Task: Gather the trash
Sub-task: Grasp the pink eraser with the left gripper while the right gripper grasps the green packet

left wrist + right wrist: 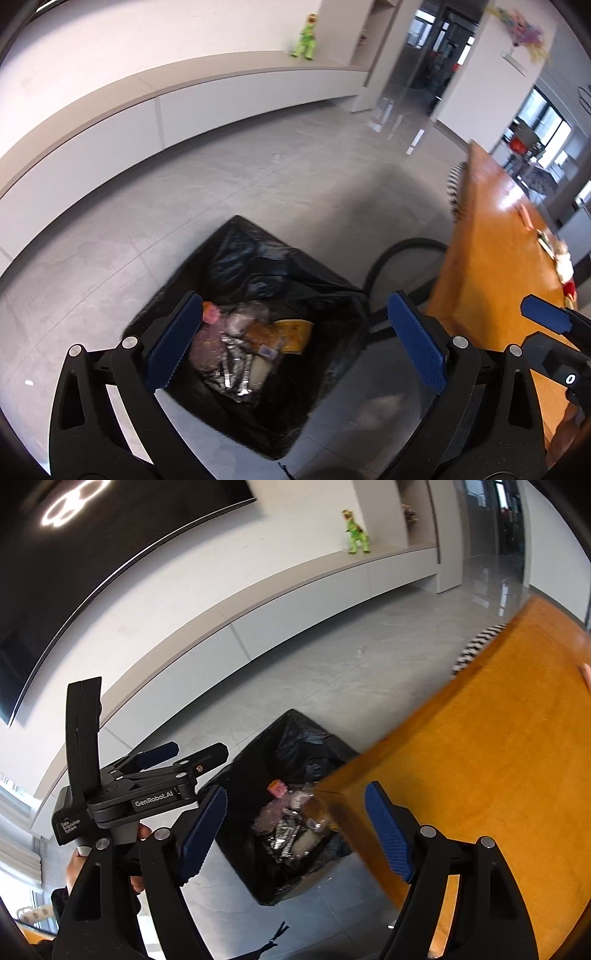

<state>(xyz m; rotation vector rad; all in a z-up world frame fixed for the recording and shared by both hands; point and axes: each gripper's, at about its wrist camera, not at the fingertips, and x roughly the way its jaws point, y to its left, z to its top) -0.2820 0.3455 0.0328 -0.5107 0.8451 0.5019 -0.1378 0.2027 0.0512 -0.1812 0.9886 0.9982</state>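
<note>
A: Trash (pixel 243 350) sits low in the black bag (pixel 258 258) on the grey floor (pixel 221 184), right under your left gripper (pixel 295 343). What is near you?

B: Your orange table (pixel 480 757) is beside the bag. From your right gripper (pixel 295 834) its corner covers one side of the bag's mouth and gets in the way.

A: Are your grippers holding anything?

B: No. Both have their blue pads far apart with nothing between them. Your left one hangs over the bag. Your right one hangs over the table edge.

A: What else is around?

B: A green toy (pixel 304 37) stands on the long white shelf (pixel 184 92). Small bits (pixel 554 254) lie on the far end of your table, too blurry to name.

A: What is hard to see?

B: The stuff in the bag is a jumble: something pink, something yellow, shiny wrappers. A striped thing (pixel 456 184) peeks out behind the table, mostly hidden
</note>
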